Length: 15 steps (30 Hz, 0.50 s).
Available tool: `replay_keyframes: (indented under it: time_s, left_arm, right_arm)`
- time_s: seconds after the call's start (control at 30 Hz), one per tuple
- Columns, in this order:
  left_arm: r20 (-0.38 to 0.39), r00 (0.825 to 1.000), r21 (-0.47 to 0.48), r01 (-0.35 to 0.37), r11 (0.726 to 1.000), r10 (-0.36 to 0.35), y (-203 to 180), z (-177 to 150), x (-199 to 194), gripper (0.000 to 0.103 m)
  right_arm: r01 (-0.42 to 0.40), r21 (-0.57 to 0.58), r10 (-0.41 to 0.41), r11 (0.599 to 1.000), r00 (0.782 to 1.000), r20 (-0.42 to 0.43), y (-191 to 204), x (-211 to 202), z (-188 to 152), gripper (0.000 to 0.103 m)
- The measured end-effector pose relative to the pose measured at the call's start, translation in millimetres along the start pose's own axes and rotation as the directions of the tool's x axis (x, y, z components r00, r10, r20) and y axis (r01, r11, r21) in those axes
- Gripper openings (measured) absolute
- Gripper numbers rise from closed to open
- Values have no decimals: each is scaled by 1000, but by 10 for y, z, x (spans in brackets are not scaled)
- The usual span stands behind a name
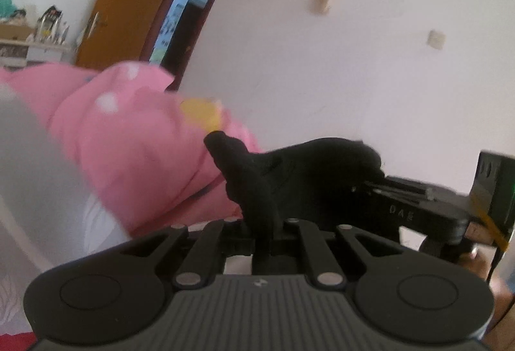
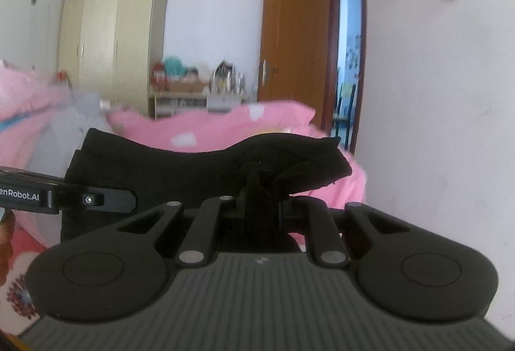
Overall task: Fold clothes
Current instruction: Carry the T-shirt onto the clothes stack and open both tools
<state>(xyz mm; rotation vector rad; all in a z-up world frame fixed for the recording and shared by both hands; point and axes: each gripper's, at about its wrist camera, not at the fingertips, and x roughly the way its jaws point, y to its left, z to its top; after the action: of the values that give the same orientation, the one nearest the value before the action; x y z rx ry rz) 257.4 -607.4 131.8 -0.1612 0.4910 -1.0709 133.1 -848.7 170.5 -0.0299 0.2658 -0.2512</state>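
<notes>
A black garment (image 1: 289, 170) is held up in the air between both grippers. My left gripper (image 1: 262, 238) is shut on a bunched edge of it, the cloth rising from between the fingers. The right gripper's body (image 1: 418, 206) shows at the right of the left wrist view, at the garment's other end. In the right wrist view the black garment (image 2: 193, 164) spreads wide in front, and my right gripper (image 2: 260, 209) is shut on a gathered fold of it. The left gripper's body (image 2: 64, 193) enters from the left edge there.
A pink bedspread (image 2: 225, 125) with white spots lies behind the garment, with a grey cloth (image 2: 80, 116) at the left. Behind stand a cream wardrobe (image 2: 112, 45), a cluttered shelf (image 2: 193, 90), an open wooden door (image 2: 293, 39) and a white wall (image 1: 354, 61). A hand (image 2: 6, 238) shows at the left edge.
</notes>
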Motion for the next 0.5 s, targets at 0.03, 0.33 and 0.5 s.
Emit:
replay_keyframes:
  time_s: [0.03, 0.33, 0.5]
  left_arm:
    - [-6, 1000, -16, -20, 1000, 20, 82, -30, 38, 15]
    - [2, 989, -104, -145, 984, 146, 518, -119, 69, 29]
    - [37, 980, -116, -193, 974, 198, 613, -101, -7, 34]
  right_arm:
    - [3, -11, -3, 1000, 1000, -23, 33, 100, -34, 13]
    - [111, 177, -77, 978, 979, -190, -244, 578, -269, 67]
    - [168, 501, -154, 849, 986, -68, -728, 177, -363, 87]
